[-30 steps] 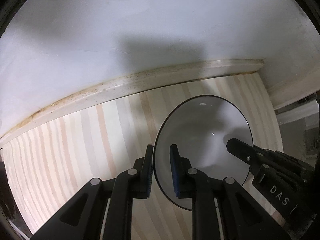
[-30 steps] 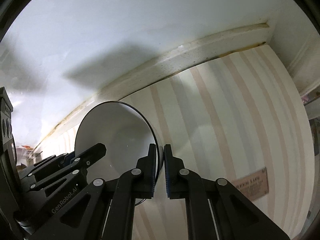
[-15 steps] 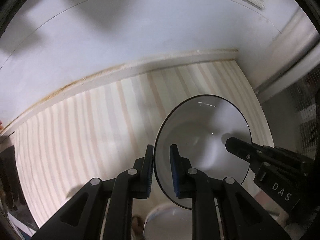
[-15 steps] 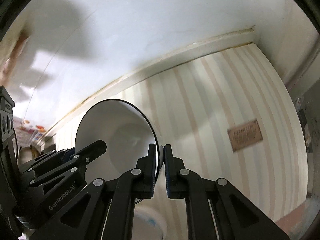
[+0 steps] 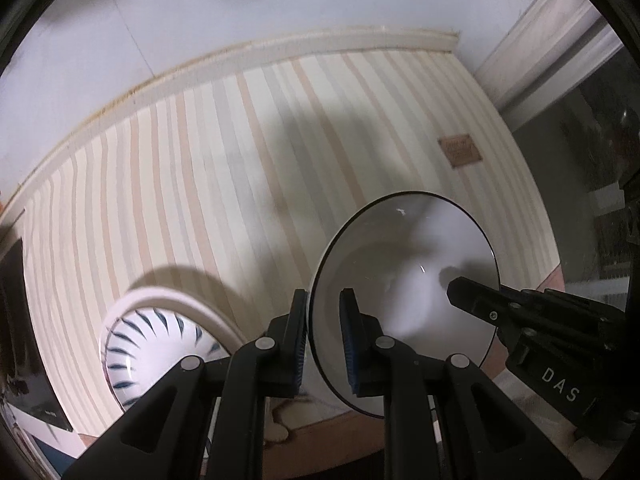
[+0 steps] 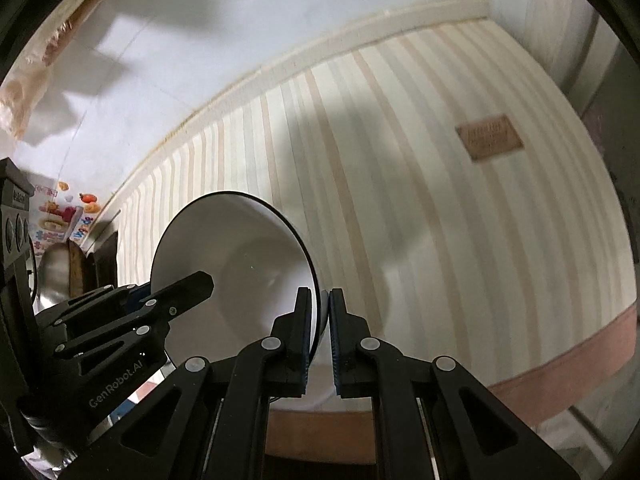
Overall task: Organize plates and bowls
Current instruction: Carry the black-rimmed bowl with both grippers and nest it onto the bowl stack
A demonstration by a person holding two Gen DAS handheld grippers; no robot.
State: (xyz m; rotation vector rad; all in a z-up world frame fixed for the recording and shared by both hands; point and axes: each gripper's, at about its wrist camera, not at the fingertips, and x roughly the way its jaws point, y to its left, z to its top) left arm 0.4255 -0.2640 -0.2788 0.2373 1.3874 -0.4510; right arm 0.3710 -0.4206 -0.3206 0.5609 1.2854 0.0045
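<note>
- My left gripper [image 5: 323, 334] pinches the rim of the white bowl [image 5: 404, 300]; one of its fingers [image 5: 298, 332] sits outside the wall and the other inside.
- My right gripper [image 6: 319, 330] pinches the opposite rim of the same bowl [image 6: 240, 276], fingers [image 6: 302, 332] nearly pressed together with only the thin wall between them.
- The bowl is white with a thin dark rim line, held up off the striped mat [image 5: 224, 184] between the two grippers, tilted so its inside faces the cameras. Looks empty.
- In the left view, the right gripper's black body comes in from the bowl's right side, marked "DAS".
- In the right view, the left gripper's body comes in from the bowl's left, marked "GenRobot.AI".
- Left of the bowl and lower in the left view: a second bowl [image 5: 160, 344], white with dark blue leaf strokes inside, resting on the mat. Apart from the held bowl, no contact.
- A small brown label [image 6: 489, 137] lies on the mat, up and to the right of the held bowl, well apart.
- The mat covers the bench; a reddish bench edge [image 6: 580, 356] shows past the mat, right of the bowl.
- Behind the bowl, a pale wall [image 5: 240, 8] meets the bench at a cream trim strip.
- Far left of the bowl in the right view: colourful packaging [image 6: 60, 216], blurred, cannot tell what it is.
</note>
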